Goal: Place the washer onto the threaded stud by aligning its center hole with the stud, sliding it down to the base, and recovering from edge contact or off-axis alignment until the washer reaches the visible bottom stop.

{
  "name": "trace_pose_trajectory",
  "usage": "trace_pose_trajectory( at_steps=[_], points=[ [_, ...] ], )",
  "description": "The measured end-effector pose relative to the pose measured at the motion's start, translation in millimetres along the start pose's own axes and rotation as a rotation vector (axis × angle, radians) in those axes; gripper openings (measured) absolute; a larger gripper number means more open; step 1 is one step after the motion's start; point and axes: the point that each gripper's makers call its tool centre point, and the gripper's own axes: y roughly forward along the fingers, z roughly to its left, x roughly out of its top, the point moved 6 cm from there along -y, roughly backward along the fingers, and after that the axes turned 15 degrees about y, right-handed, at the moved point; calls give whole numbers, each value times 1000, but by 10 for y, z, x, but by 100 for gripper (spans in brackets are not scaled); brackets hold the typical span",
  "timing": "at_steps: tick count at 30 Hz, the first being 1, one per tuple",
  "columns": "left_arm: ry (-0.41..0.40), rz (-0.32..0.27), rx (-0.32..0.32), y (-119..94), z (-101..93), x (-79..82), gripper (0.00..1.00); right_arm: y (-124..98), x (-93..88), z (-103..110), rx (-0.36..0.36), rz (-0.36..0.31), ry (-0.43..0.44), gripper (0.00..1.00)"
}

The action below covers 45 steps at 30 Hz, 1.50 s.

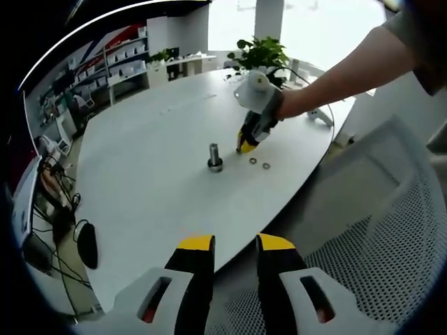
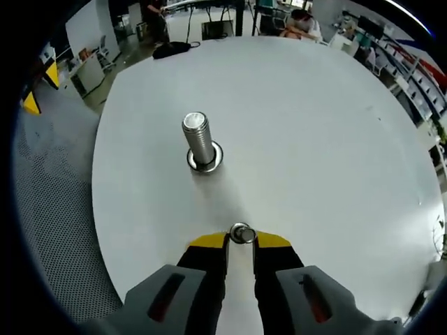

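Washer (image 2: 242, 233) is seen pinched between the yellow tips of the right gripper (image 2: 242, 241) in the right gripper view, the jaws closed narrowly on its rim, with the washer held just above the white tabletop (image 2: 314, 139). Ahead of it, apart from the tips, the threaded stud (image 2: 198, 142) stands upright on the tabletop, and a ring is seen around its base. In the left gripper view, the right gripper (image 1: 246, 144) is held by a person's hand (image 1: 293, 103) and is lowered close to the tabletop (image 1: 140, 160), just beside the stud (image 1: 214, 157). Two spare washers (image 1: 259, 163) lie flat on the tabletop near those tips, on the side away from the stud. The left gripper (image 1: 234, 243) is seen at the bottom of its own view with its jaws slightly parted and nothing between them, held off the near edge of the tabletop, well apart from the stud. A mesh chair (image 1: 391, 258) is seen beside the tabletop, and a potted plant (image 1: 262, 52) stands at the far edge.
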Motion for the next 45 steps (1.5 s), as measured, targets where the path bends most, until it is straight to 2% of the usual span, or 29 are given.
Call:
trace_pose_trajectory(
  at_steps=[11, 18, 26, 29, 45],
  points=[
    [-5, 6, 14, -5, 11, -10, 21, -18, -49, -22, -5, 9, 8, 19],
    [-4, 1, 19, -10, 18, -4, 21, -130, -126, -1, -13, 3, 21, 21],
    [-2, -9, 24, -15, 26, 9, 21, -295, -227, 13, -22, -25, 61, 21],
    [0, -11, 25, -17, 25, 12, 21, -347, -255, 18, -13, -53, 122, 22],
    [0, -4, 34, -19, 29, 5, 21, -424, -462, 118, -22, -70, 141, 22]
  ],
)
